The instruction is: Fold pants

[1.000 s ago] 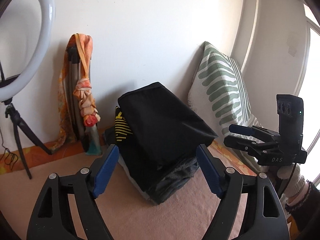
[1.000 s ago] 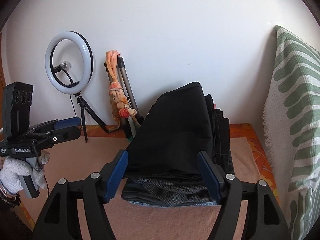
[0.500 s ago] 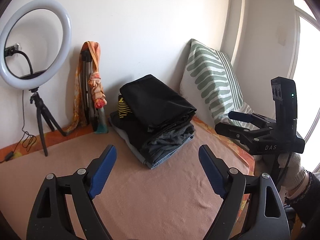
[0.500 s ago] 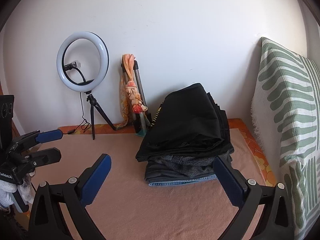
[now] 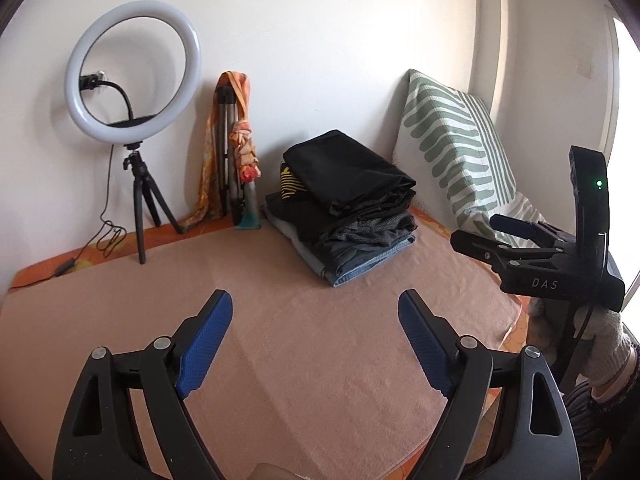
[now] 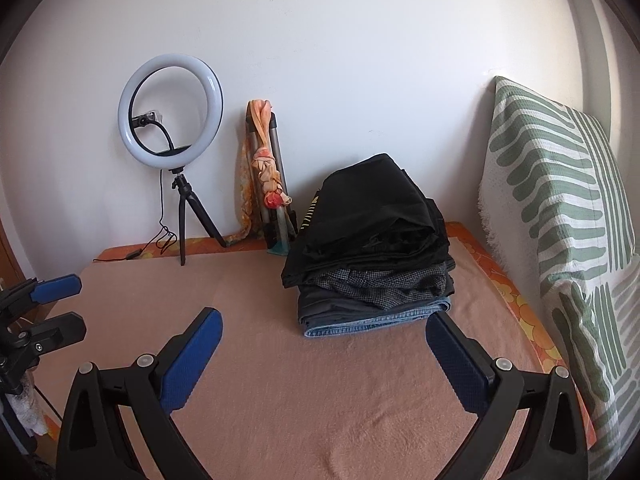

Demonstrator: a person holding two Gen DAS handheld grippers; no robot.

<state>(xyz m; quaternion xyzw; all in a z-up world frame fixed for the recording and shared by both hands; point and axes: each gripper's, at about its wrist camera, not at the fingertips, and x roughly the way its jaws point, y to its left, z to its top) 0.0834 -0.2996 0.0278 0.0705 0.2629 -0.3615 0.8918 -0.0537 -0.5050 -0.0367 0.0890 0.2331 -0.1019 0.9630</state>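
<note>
Holding both tongs released and empty, left tongs point(image 5: 312, 344) and right tongs point(image 6: 324, 356), you face folded black pants point(image 6: 372, 208) topping the stack point(image 6: 376, 280) by the wall; a careless brush could topple it.

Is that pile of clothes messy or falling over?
A bit messy, not falling. The black pants on top of the pile sit crooked, with one corner hanging over the left side. Both tools are open and away from it.
</note>
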